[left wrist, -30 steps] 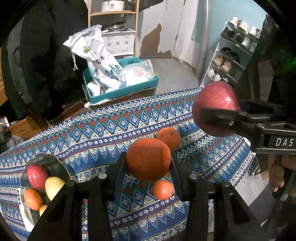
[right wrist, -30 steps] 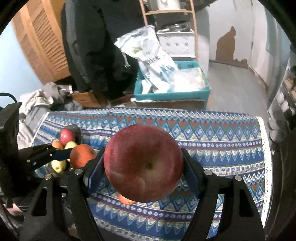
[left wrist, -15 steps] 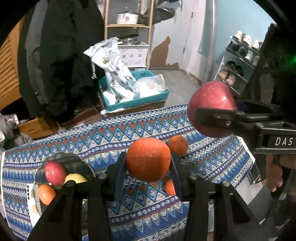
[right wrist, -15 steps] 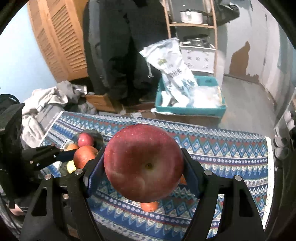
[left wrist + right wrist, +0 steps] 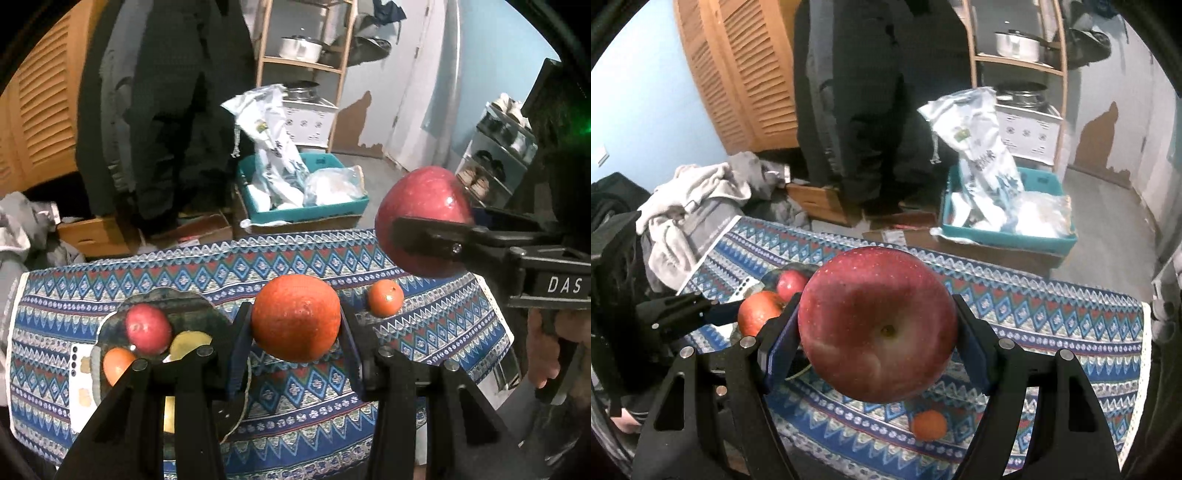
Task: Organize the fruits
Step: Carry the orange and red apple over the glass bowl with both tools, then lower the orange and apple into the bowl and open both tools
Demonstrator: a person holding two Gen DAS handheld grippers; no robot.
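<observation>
My left gripper [image 5: 295, 325] is shut on a large orange [image 5: 295, 317], held above the patterned tablecloth [image 5: 332, 266]. My right gripper [image 5: 877, 332] is shut on a big red apple [image 5: 877, 323]; the apple also shows in the left wrist view [image 5: 421, 206], high on the right. A dark bowl [image 5: 184, 302] at the table's left holds a red apple [image 5: 147, 326], a small orange [image 5: 116, 363] and a yellow fruit [image 5: 188, 341]. A small orange [image 5: 385, 297] lies loose on the cloth, and it shows below the apple in the right wrist view [image 5: 929, 424].
Beyond the table's far edge stand a teal crate [image 5: 303, 210] with plastic bags, a wooden shelf [image 5: 306, 62] with pots, hanging dark coats [image 5: 166, 110] and a shoe rack [image 5: 498, 158]. A pile of clothes [image 5: 694, 199] lies left of the table.
Both grippers have risen and tilted back with their fruit still held, so more of the room and table shows. The bowl now sits nearer my left gripper's fingers.
</observation>
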